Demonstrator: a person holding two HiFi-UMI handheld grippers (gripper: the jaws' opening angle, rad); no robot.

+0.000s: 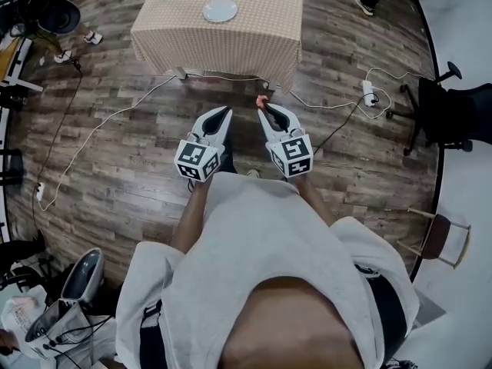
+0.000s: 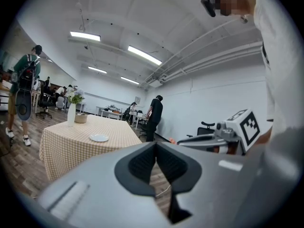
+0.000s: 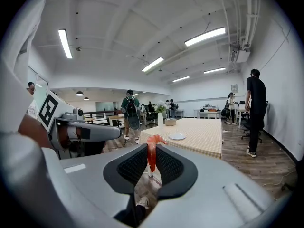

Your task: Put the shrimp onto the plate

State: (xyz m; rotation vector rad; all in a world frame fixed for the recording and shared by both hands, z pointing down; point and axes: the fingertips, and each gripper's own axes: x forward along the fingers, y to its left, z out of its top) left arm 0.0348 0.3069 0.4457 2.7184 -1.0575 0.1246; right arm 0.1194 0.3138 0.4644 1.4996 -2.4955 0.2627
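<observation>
Shrimp point(image 3: 151, 152) is pinched between the pads of the right gripper point(image 1: 265, 111). It is held upright, with the body clamped between the two black pads and the curled orange end sticking up above the jaw tips. In the head view, only a small orange tip is seen poking out past the front of the jaws. The shrimp is in the air above the wooden floor point(image 1: 138, 129), not on any surface.

Left gripper point(image 2: 156, 159) is held just beside the right one, at about the same height. Its jaws are pressed together at the tips and nothing is seen between them; only floor and a cable show through the gap behind the pads.

Plate point(image 1: 221, 10), white and bare, is seen on the table point(image 1: 254, 37), which is covered with a checked cloth. The plate lies ahead of both grippers and well apart from the shrimp. A stretch of floor with a white cable point(image 1: 108, 121) lies between the grippers and the table's near edge. A vase point(image 2: 71, 114) and a small bowl point(image 2: 80, 118) are seen on the table, farther away than the plate.
</observation>
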